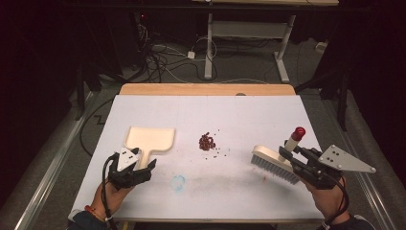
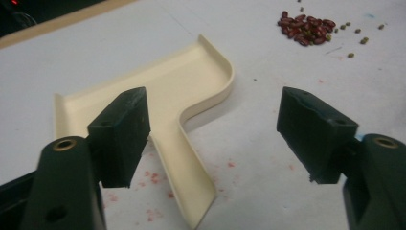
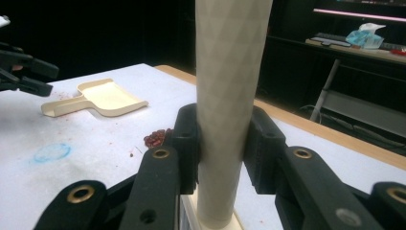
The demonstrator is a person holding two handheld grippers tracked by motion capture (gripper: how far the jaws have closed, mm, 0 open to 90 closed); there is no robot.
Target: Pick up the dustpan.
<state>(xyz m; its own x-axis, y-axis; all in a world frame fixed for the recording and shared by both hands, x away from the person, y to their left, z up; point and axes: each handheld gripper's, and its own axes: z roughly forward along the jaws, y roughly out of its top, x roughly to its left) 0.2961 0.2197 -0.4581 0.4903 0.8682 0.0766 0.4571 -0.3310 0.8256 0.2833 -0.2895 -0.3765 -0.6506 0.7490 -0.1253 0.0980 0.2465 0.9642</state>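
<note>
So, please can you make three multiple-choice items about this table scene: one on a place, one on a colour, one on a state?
1. Where does the pile of beans lie?
A. between the dustpan and the brush
B. inside the dustpan
C. on the floor

2. What colour is the cap at the tip of the brush handle?
A. blue
B. red
C. green

3. How is the left claw?
A. shut on the brush
B. shut on the dustpan handle
C. open, with the dustpan handle between its jaws

Key:
1 A: in the high view the beans sit on the white table, dustpan on one side and brush on the other.
2 B: the cap looks red in the high view.
3 C: the left gripper view shows both jaws apart, clear of the handle.
</note>
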